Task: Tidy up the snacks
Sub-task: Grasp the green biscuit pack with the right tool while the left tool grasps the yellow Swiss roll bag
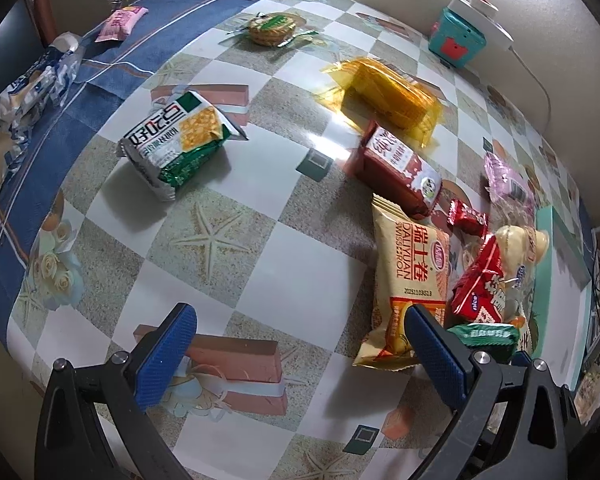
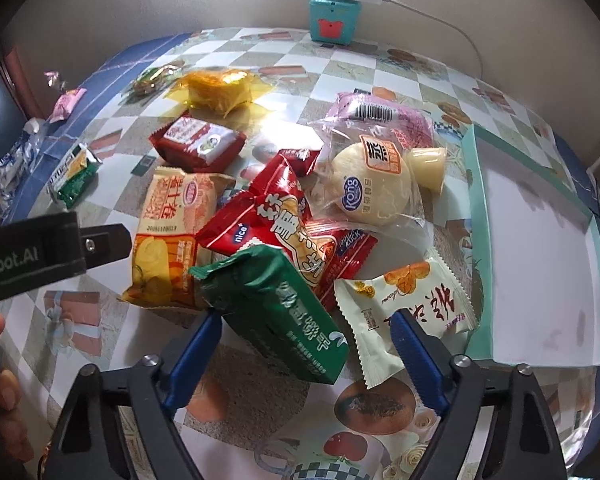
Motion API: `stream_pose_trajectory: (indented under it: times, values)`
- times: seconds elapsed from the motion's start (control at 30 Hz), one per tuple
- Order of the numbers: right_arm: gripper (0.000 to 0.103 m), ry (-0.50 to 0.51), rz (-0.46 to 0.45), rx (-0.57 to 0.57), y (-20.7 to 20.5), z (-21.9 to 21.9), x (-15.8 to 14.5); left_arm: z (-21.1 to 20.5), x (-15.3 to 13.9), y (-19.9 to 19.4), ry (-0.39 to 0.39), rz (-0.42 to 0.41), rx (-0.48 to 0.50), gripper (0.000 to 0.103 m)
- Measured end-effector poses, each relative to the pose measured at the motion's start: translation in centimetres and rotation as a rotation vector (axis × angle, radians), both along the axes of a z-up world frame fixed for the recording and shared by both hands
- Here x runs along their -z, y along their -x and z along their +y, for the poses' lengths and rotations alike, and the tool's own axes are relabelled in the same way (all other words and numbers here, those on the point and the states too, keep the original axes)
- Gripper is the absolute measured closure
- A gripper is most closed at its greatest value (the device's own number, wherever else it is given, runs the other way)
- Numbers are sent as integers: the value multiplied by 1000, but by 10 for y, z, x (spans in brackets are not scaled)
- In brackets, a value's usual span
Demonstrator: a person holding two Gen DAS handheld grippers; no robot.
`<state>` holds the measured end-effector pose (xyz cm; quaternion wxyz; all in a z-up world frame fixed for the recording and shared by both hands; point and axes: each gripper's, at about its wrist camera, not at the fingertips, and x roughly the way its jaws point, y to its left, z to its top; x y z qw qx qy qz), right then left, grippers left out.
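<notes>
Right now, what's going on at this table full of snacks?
A person is sorting snack packets with two handheld grippers. The right gripper straddles a green foil biscuit pack at the near edge of the pile, its fingers not visibly pressing it. The left gripper hovers open over bare tablecloth. The pale teal cardboard box alongside holds nothing yet.

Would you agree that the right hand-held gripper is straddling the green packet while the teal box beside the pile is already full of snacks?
Not quite: in the right wrist view the teal box is empty, its white floor bare. The right hand-held gripper does straddle the green packet.
</notes>
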<state>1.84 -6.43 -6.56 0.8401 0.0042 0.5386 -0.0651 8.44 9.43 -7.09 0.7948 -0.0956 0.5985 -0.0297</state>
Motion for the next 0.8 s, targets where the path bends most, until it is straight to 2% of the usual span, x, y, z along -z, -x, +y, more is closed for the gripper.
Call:
stream_pose_trajectory:
  times: [0.1,0.3,0.47,0.6,0.8]
  values:
    - [18,-8,-17,12,1,-3,-4,3,1,-1,28,0,-1,0]
    - [37,-71,-16,15,1,-9,-6,-8,-2,-2,29,-6,24,0]
    - [37,-110,-22,30,2,-17,-9,-21,-6,-5,37,-8,42,0]
    - [47,-133,-29,38,4,-24,-12,-41,-7,-13,23,-10,67,0]
    - [52,-166,-27,57,4,-32,-12,-72,6,-26,-17,4,128,1]
